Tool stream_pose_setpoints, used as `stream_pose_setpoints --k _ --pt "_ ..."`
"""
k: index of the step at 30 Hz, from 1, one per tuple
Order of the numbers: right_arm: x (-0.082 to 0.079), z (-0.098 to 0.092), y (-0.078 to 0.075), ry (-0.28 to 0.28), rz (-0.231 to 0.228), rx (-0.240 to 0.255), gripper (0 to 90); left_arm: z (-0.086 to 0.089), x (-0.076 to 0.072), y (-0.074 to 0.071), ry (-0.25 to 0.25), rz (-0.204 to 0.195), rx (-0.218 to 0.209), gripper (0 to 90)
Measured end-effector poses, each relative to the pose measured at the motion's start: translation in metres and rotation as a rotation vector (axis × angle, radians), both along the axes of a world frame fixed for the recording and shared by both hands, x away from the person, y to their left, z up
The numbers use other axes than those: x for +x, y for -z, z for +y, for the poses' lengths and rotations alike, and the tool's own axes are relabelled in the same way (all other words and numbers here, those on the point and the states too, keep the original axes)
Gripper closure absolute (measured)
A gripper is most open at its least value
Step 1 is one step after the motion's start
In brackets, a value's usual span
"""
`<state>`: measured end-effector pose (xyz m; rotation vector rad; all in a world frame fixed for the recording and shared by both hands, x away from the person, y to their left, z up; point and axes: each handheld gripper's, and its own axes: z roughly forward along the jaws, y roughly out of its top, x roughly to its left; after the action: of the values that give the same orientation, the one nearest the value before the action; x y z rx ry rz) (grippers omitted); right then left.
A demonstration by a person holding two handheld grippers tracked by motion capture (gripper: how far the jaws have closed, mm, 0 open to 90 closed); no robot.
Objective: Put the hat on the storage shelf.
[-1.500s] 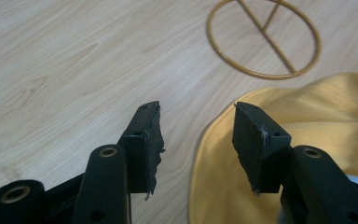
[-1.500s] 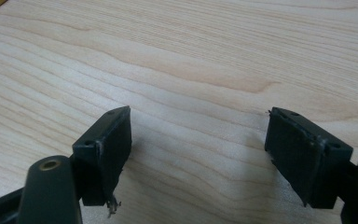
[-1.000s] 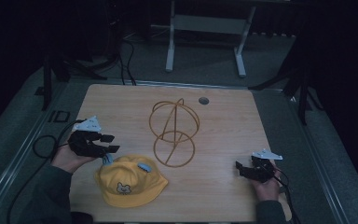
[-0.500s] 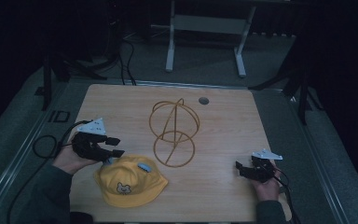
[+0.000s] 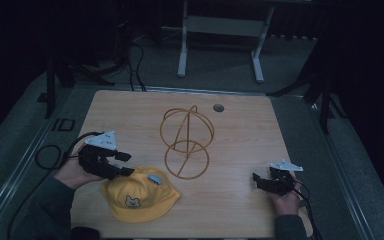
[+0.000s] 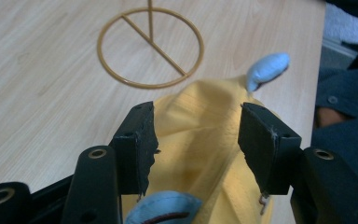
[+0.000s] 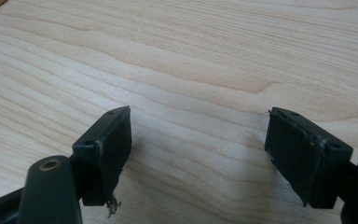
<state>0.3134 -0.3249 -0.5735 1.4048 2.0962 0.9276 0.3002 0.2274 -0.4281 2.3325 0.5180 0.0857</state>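
Releasing the yellow hat beside the wire stand, the left gripper's fingers have just been opening, seemingly clear of the cloth between them, so regrasping comes next, while the right gripper rests released.

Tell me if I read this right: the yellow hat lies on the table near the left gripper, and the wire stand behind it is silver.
Not quite. The yellow hat does lie on the table near the left gripper, but the wire stand behind it is golden yellow, not silver. The high view shows this.

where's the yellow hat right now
In the high view the yellow hat lies on the table near its front left edge, beside the left gripper, before the wire stand.
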Motion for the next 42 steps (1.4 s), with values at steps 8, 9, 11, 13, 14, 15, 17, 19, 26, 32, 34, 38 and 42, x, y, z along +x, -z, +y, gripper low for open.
stream_pose_setpoints --k 8,9,11,13,14,15,17,19,26,32,34,38,42 --pt "0.000 0.000 0.000 0.000 0.000 0.000 22.7 -0.007 -0.001 -0.003 0.060 0.020 0.043 48.9" --pt "0.000 0.000 0.000 0.000 0.001 0.000 22.7 -0.009 -0.001 -0.003 0.063 0.020 0.053 49.4" --pt "0.000 0.000 0.000 0.000 0.000 0.000 22.7 -0.011 0.000 -0.002 0.072 0.026 0.070 50.1" --pt "0.000 0.000 0.000 0.000 0.000 0.000 22.7 -0.014 0.000 -0.001 0.082 0.034 0.092 51.2" --pt "0.000 0.000 0.000 0.000 0.000 0.000 22.7 -0.016 0.000 0.000 0.086 0.036 0.099 51.5" --pt "0.000 0.000 0.000 0.000 0.001 0.000 22.7 -0.017 0.000 0.001 0.089 0.041 0.109 52.0" --pt "0.000 0.000 0.000 0.000 0.000 0.000 22.7 -0.020 0.001 0.002 0.099 0.047 0.125 52.1" --pt "0.000 0.000 0.000 0.000 0.000 0.000 22.7 -0.022 0.001 0.003 0.106 0.052 0.133 52.1" --pt "0.000 0.000 0.000 0.000 0.001 0.000 22.7 -0.029 0.005 0.005 0.140 0.076 0.203 53.6" --pt "0.000 0.000 0.000 0.000 0.001 0.000 22.7 -0.034 0.009 0.005 0.173 0.108 0.251 55.7" --pt "0.000 0.000 0.000 0.000 0.001 0.000 22.7 -0.036 0.009 0.006 0.179 0.115 0.267 56.7" --pt "0.000 0.000 0.000 0.000 0.000 0.000 22.7 -0.040 0.010 0.011 0.186 0.114 0.315 58.4" --pt "0.000 0.000 0.000 0.000 0.000 0.000 22.7 -0.043 0.011 0.012 0.193 0.124 0.326 60.6"
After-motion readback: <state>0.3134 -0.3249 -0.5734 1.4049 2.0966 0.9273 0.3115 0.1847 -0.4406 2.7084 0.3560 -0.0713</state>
